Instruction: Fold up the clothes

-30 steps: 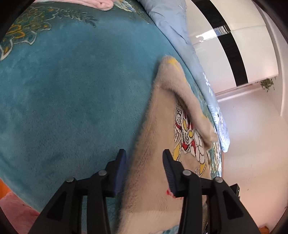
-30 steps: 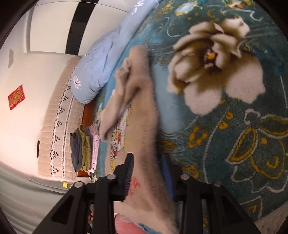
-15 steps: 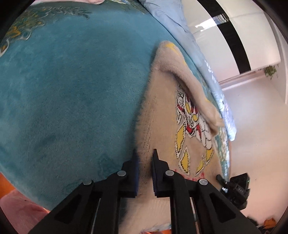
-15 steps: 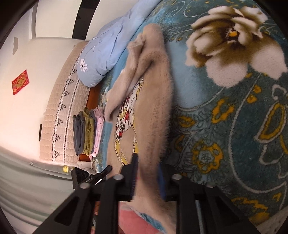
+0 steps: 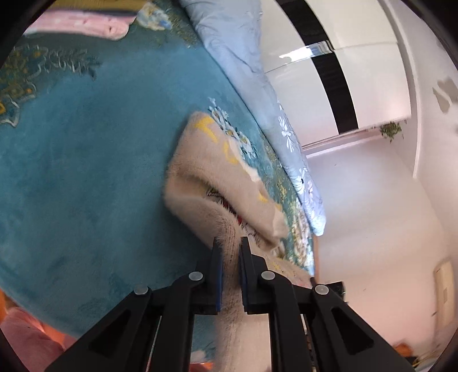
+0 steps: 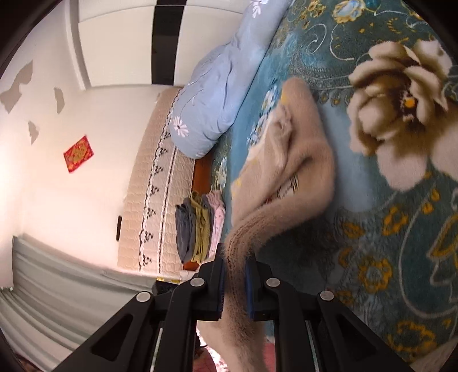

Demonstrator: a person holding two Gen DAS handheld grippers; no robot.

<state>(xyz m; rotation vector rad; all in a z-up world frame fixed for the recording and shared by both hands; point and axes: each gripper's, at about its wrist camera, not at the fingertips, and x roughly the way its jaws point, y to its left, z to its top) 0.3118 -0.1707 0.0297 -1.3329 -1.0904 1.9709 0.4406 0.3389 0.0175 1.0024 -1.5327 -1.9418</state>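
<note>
A beige fuzzy sweater (image 5: 217,183) with a red, yellow and white printed figure is lying on a teal floral blanket (image 5: 86,171), doubled over on itself so that the print is showing only in the gap between its layers. One edge of it is rising off the blanket into the left gripper (image 5: 228,254), whose two black fingers are pressing in on the pile from both sides with only the thickness of the fabric between them. In the right wrist view the same beige fuzzy sweater (image 6: 286,160) is stretching from the blanket (image 6: 386,257) toward the camera, and a twisted strip of it is passing between the fingers of the right gripper (image 6: 235,266), which are likewise closing tightly on the cloth. A large cream flower pattern (image 6: 400,108) is showing on the blanket to the right of the sweater. A light blue quilt (image 6: 217,94) with white flowers is lying along the far edge of the blanket, just beyond the sweater. Past it, a quilted beige headboard (image 6: 148,186) is standing against the wall, with a stack of folded clothes (image 6: 200,226) in grey, olive and pink beside it. A red paper decoration (image 6: 78,153) is hanging on the white wall. In the left wrist view a pink garment (image 5: 86,25) is lying at the far left of the blanket.
</note>
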